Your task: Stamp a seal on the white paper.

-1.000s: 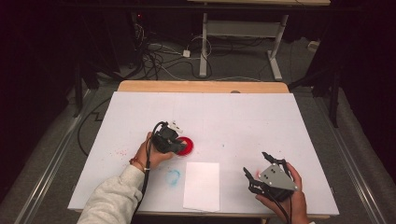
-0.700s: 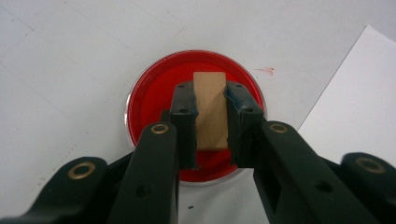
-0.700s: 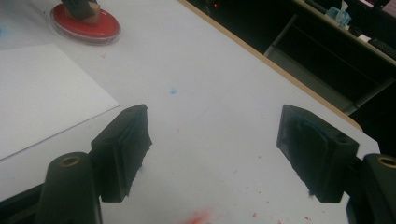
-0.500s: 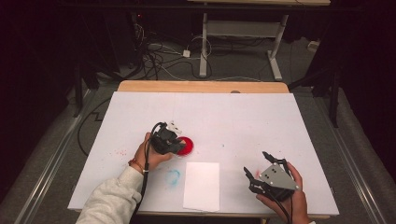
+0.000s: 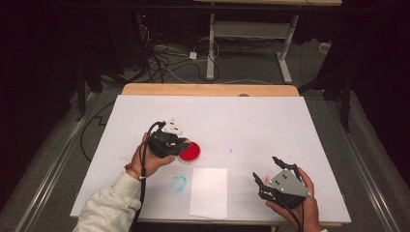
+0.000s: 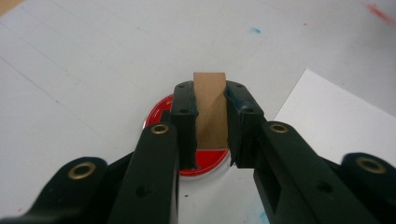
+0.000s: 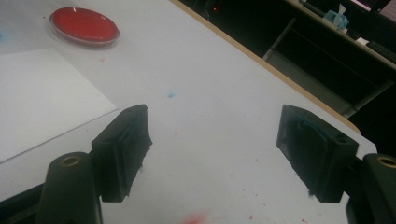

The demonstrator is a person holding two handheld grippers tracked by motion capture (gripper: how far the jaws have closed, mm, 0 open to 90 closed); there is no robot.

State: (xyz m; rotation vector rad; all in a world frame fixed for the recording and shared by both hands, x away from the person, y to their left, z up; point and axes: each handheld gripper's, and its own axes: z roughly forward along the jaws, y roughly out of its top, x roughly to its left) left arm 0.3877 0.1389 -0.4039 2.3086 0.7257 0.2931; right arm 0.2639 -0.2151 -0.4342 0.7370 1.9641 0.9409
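Jaws of the left hand-held gripper [image 6: 211,135] clamp a wooden block [image 6: 210,109] above the red dish [image 6: 161,112]; the right hand-held gripper [image 7: 215,149] gapes wide.

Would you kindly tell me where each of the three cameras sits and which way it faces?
High view: above the person's side, looking forward and down on the table; both forearms and hands enter from below.
Left gripper view: rides the left tool, looking down its jaws shut on a wooden block over the red ink pad.
Right gripper view: rides the right tool, jaws open, looking across the table.
Shared: all three show the red ink pad and the white paper.
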